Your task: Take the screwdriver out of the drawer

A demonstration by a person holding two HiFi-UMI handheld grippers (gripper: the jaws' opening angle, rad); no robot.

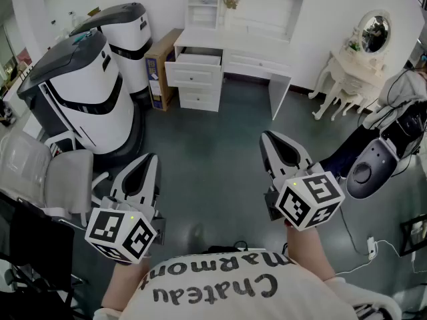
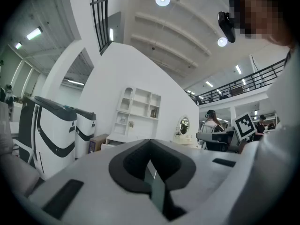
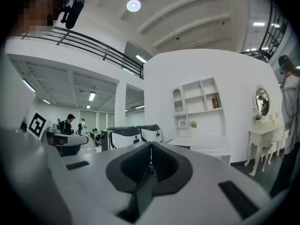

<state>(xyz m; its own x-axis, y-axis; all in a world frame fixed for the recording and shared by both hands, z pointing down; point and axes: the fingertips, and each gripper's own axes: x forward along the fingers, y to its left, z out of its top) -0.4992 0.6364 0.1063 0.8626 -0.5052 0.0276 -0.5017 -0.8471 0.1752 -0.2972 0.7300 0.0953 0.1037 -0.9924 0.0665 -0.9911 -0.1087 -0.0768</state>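
Grey two-jaw left tool [image 1: 142, 167] pressed together, empty. Well ahead, top white drawer [image 1: 193, 73] of the white wooden counter [image 1: 235, 45] pulled open. Contents too far to make out, screwdriver unseen, presumably inside. Likely light, stiff, slick along the shaft, so best pinched at the handle. Grey right tool [image 1: 280, 145] likewise pressed together, empty.

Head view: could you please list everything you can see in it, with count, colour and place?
Desk: one, white, far wall, top drawer open.
Machines: two, white and black, left.
Box: one, brown, beside desk.
Dressing table: one, white, far right.
Chair: one, grey, near left.
Left tongs: one, white and black, shut, empty.
Right tongs: one, white and black, shut, empty.
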